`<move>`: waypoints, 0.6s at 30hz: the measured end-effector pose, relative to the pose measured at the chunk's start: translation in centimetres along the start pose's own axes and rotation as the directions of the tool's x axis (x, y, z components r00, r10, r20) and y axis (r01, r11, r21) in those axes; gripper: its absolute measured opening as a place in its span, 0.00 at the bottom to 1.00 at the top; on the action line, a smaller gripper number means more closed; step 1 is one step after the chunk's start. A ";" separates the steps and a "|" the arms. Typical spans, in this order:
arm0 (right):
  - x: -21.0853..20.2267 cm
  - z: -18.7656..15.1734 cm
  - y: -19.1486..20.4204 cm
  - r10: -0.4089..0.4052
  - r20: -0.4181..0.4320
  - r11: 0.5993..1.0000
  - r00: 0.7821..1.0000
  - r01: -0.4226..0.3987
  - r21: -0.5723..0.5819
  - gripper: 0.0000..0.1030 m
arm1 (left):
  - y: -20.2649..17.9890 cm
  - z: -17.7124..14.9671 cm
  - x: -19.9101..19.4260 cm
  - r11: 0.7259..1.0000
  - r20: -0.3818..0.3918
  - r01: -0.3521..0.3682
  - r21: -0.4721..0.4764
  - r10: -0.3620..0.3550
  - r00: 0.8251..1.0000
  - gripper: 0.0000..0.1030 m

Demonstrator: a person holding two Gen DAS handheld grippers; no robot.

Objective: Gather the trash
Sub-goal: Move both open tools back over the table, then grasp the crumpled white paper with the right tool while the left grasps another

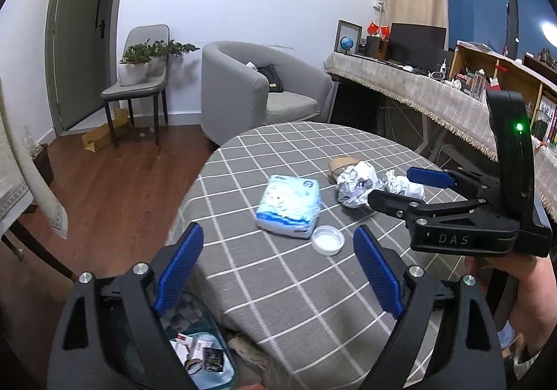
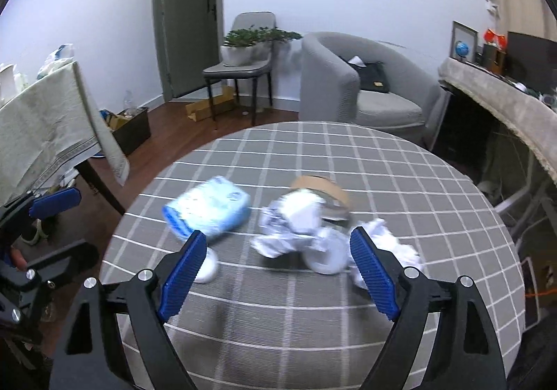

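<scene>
Two hand-held grippers are hovering over a round table [image 1: 278, 285] with a grey checked cloth. The right gripper [image 2: 278, 271] is spread wide and pinching nothing; crumpled paper [image 2: 289, 226] is lying just ahead, between its fingers, with a second wad [image 2: 393, 247] beside its right finger. The paper looks light, soft and crushable, so any bulging fold should give a hold. A tape roll [image 2: 323, 188] is sitting behind the paper; a tissue pack [image 2: 209, 209] is lying ahead to the left. The left gripper [image 1: 278, 271] is also spread and empty, with a small white lid [image 1: 328, 239] ahead. Below its left finger, a bin [image 1: 209, 365] is holding small boxes and scraps.
</scene>
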State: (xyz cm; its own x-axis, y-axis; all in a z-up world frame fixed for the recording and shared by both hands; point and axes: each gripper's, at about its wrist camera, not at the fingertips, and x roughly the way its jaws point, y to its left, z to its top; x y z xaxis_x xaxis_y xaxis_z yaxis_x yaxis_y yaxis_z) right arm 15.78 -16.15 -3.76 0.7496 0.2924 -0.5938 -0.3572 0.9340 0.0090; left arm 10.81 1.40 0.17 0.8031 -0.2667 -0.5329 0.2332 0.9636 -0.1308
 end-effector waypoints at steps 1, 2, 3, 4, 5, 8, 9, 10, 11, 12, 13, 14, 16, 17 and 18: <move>-0.1 -0.1 -0.6 -0.003 -0.001 1.000 1.000 0.003 0.012 0.83 | -0.3 0.1 0.3 1.000 0.000 0.003 -0.004 -0.003 1.000 0.87; -0.1 -0.2 -1.1 -0.006 0.000 1.000 1.000 0.006 0.019 0.83 | -0.5 0.2 0.5 1.000 0.000 0.004 -0.005 -0.004 1.000 0.87; -0.2 -0.3 -1.9 -0.011 -0.002 0.999 1.000 0.011 0.030 0.83 | -0.8 0.2 0.6 1.000 0.001 0.008 -0.005 -0.008 1.000 0.87; -0.2 -0.4 -2.3 -0.012 -0.004 0.999 1.000 0.012 0.037 0.83 | -1.1 0.4 0.7 1.000 0.008 0.011 -0.003 -0.011 1.000 0.87; -0.3 -0.5 -2.8 -0.014 -0.006 0.999 1.000 0.014 0.044 0.83 | -1.4 0.5 0.7 1.000 0.011 0.012 -0.001 -0.012 1.000 0.87; -0.4 -0.7 -4.5 -0.016 -0.009 0.997 1.000 0.017 0.078 0.83 | -2.5 1.2 0.7 0.998 0.034 -0.038 0.042 0.036 0.999 0.87; -0.3 -0.8 -5.2 -0.017 -0.014 0.996 1.000 0.019 0.090 0.83 | -2.8 1.3 0.7 0.998 0.034 -0.042 0.046 0.041 0.999 0.87; -0.2 -0.9 -5.9 -0.020 -0.019 0.995 1.000 0.022 0.102 0.83 | -3.0 1.6 0.8 0.999 0.033 -0.030 0.037 0.029 0.999 0.87; -0.2 -1.0 -6.4 -0.020 -0.022 0.994 1.000 0.022 0.111 0.83 | -3.3 1.9 1.0 0.999 0.030 -0.019 0.028 0.018 0.999 0.87; 0.0 -1.2 -7.3 -0.017 -0.028 0.991 0.999 0.020 0.130 0.83 | -3.6 2.1 1.2 1.000 0.027 -0.011 0.026 0.010 1.000 0.87; 0.2 -1.1 -7.7 -0.012 -0.033 0.990 0.999 0.017 0.142 0.83 | -4.0 2.3 1.4 0.999 0.028 -0.008 0.033 0.007 1.000 0.87; 0.4 -1.2 -8.2 -0.003 -0.040 0.988 0.999 0.009 0.157 0.83 | -4.4 2.4 1.6 0.999 0.028 -0.007 0.045 0.005 1.000 0.87; 0.9 -1.1 -9.0 0.033 -0.060 0.984 0.998 -0.021 0.179 0.82 | -5.2 2.7 2.2 0.998 0.019 -0.003 0.063 0.001 1.000 0.87; 1.2 -1.1 -9.2 0.046 -0.070 0.983 0.996 -0.033 0.180 0.77 | -5.5 2.8 2.4 0.998 0.014 0.001 0.065 -0.002 1.000 0.87; 1.6 -1.1 -9.3 0.056 -0.084 0.983 0.995 -0.041 0.177 0.72 | -5.8 2.9 2.8 0.998 0.003 0.006 0.066 -0.006 1.000 0.88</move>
State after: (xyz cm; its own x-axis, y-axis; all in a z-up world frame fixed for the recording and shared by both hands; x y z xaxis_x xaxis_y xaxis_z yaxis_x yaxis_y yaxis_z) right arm 19.65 -24.59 -5.66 0.6786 0.3260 -0.6582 -0.2833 0.9429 0.1750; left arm 13.31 -5.03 1.82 0.8034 -0.2725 -0.5295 0.2734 0.9587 -0.0786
